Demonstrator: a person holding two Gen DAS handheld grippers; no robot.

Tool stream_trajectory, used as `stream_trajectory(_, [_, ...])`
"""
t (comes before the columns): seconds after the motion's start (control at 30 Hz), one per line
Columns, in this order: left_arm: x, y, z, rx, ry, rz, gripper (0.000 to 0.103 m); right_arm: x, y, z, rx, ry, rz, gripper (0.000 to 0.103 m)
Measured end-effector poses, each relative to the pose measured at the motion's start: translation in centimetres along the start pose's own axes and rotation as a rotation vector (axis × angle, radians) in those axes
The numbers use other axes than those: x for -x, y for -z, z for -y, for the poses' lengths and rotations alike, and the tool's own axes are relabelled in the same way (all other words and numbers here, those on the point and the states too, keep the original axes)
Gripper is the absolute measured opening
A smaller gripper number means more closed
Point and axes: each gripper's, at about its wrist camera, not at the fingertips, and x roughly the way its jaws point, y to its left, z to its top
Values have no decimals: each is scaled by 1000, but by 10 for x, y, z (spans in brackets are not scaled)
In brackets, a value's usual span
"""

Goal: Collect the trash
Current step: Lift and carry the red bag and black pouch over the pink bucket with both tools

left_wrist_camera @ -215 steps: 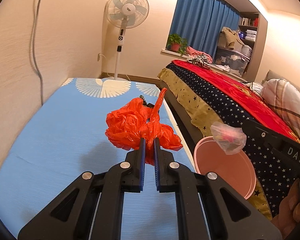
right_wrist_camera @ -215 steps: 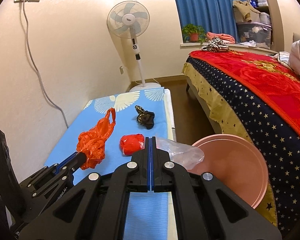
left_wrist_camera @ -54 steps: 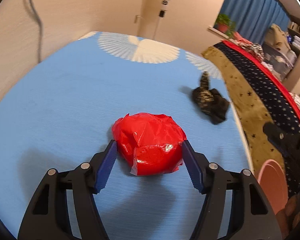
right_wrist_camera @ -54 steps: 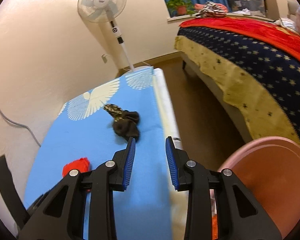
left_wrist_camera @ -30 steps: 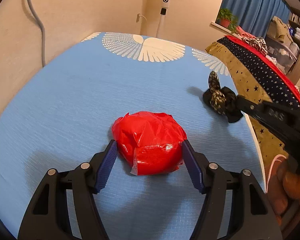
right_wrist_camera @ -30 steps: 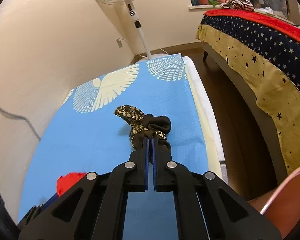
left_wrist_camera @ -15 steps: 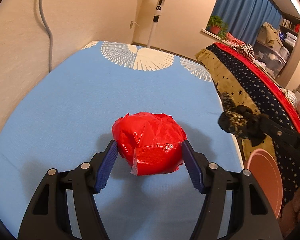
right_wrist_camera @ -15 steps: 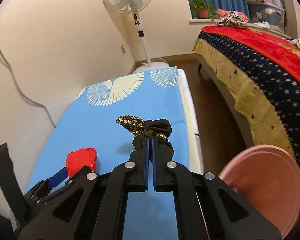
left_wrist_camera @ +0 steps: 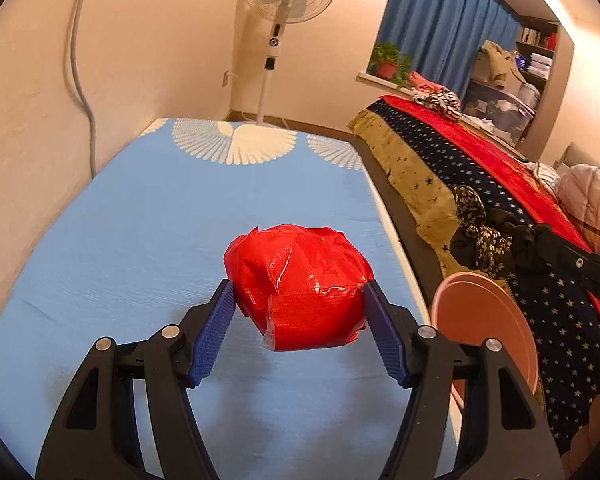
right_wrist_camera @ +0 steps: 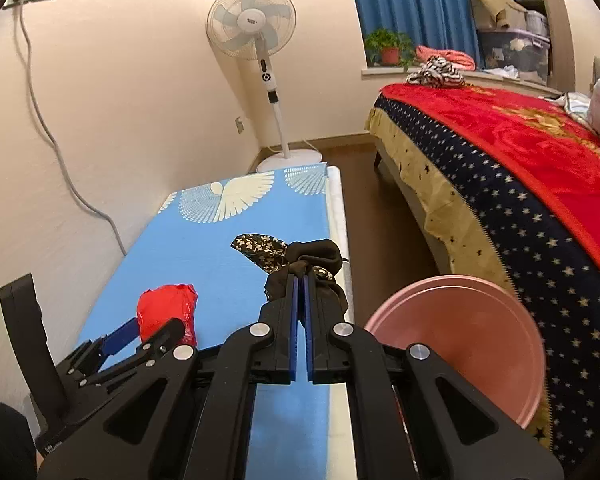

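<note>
My left gripper (left_wrist_camera: 296, 304) is shut on a red crumpled plastic wad (left_wrist_camera: 300, 284) and holds it above the blue mat (left_wrist_camera: 140, 240); the wad also shows in the right wrist view (right_wrist_camera: 166, 310). My right gripper (right_wrist_camera: 300, 280) is shut on a black floral cloth scrap (right_wrist_camera: 296, 260) and holds it in the air near the mat's right edge; the scrap also shows in the left wrist view (left_wrist_camera: 484, 240), just above the pink bin (left_wrist_camera: 488, 328). The pink bin (right_wrist_camera: 460, 340) stands on the floor between mat and bed.
A bed with a star-patterned and red blanket (right_wrist_camera: 520, 168) runs along the right. A standing fan (right_wrist_camera: 256, 28) is at the far end by the wall. A cable (right_wrist_camera: 56, 148) hangs down the left wall.
Both grippers have lifted with their loads. The right gripper has carried the cloth scrap off the mat toward the pink bin. The red wad has risen off the mat.
</note>
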Motion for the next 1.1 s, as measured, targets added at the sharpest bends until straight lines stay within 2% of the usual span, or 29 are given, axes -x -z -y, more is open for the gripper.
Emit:
stream_trajectory(0.23, [17,4,7,-27,6,20,64,28,9,17,-10,11,28,3])
stream_trajectory(0.43, [26,11,9,-57,12,24,64,34,17,30,-39,22,23,3])
stream_trajectory(0.73, [25,17,14,-73,21,25,64,42,21,29,-18,35,41,3])
stream_trajectory(1.1, [18,19,29,-99,49,29,64,44,23,45,-38,94,61,3])
